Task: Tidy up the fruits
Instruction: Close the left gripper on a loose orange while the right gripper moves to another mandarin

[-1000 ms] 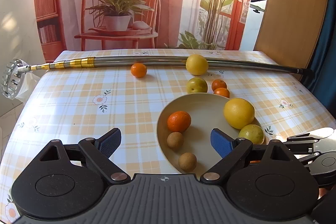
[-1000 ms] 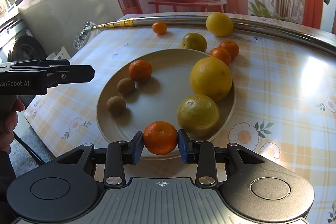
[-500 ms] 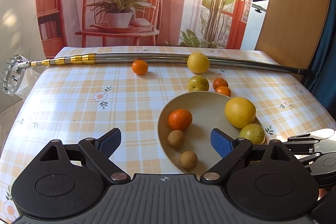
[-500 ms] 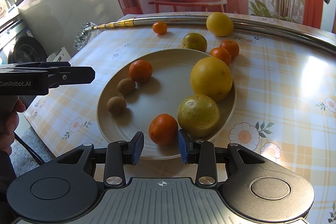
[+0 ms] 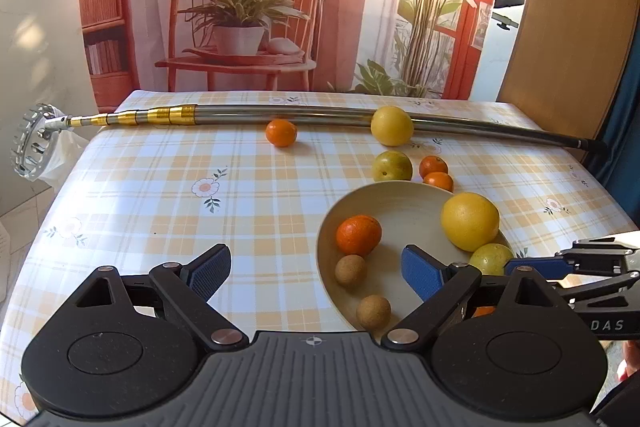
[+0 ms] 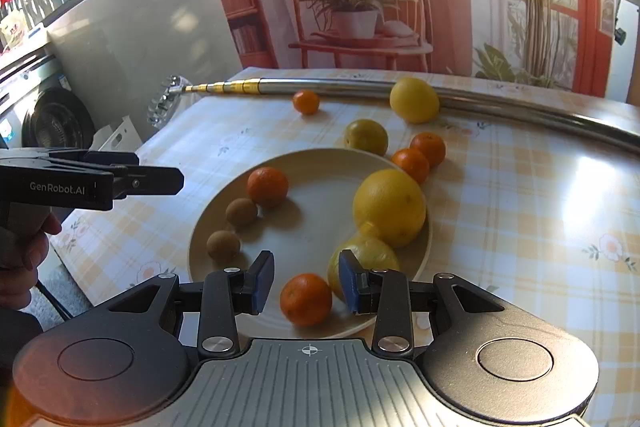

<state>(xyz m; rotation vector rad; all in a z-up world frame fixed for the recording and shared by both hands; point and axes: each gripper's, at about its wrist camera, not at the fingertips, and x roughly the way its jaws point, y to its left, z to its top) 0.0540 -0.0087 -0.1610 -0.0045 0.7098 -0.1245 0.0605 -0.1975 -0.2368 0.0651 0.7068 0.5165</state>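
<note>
**Small orange lies free on the plate between my right tongs**

My right gripper (image 6: 306, 281) stands apart, low in the frame, with the small round orange tangerine (image 6: 305, 299) loose between its blue pads on the round beige plate (image 6: 320, 223). My left gripper (image 5: 316, 273) gapes wide over the plate's left rim, holding nothing.

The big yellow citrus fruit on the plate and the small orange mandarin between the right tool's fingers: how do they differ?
The big yellow citrus fruit is clearly larger than the small orange mandarin. The first is yellow, the second deep orange. The yellow fruit lies at the far right rim of the round beige plate, the mandarin at its near edge, inside the open right tool. Both are round and rest on the plate.
</note>
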